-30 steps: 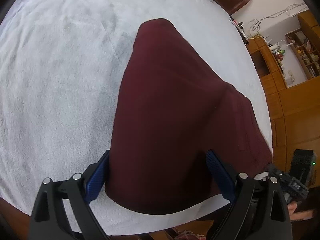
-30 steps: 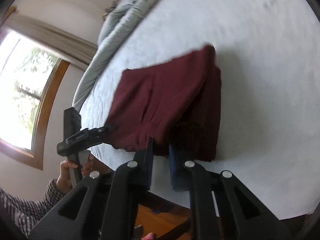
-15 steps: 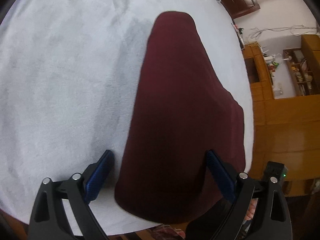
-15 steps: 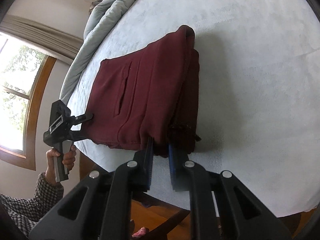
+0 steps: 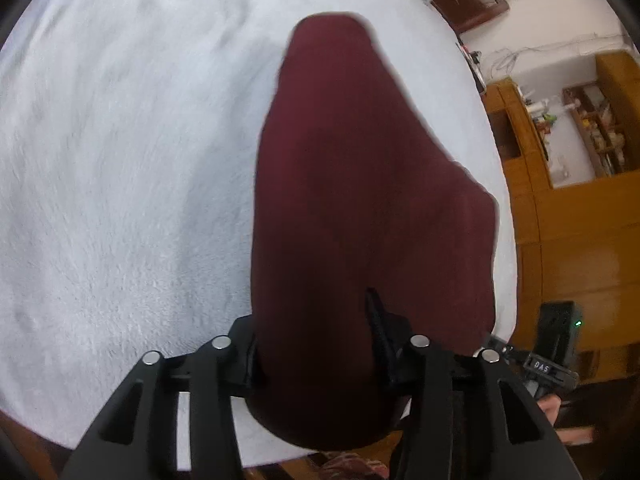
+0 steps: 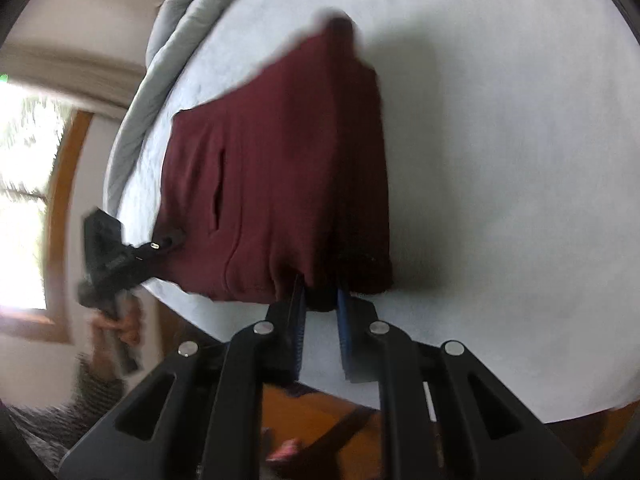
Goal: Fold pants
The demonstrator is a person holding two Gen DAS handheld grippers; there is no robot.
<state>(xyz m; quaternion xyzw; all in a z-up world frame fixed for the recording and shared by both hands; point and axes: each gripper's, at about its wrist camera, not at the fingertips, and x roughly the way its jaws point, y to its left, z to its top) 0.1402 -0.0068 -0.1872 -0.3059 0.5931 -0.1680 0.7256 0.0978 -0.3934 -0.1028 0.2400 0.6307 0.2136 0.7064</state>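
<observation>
Black gripper [image 6: 320, 312] — blue pads, silver screws, checked sleeve [image 6: 96, 396].

White bedcover [image 5: 120, 200] lies bare around the pants [image 5: 360, 200]; grey duvet [image 6: 168, 48] bounds the far edge.

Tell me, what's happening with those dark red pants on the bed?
A person is folding the maroon pants on the white bedspread, holding a gripping tool in each hand. The right tool is pinching the pants' near edge. The left tool has just been closing around the other near end, with the cloth between its jaws. The pants already lie folded over, close to the bed's edge.
</observation>
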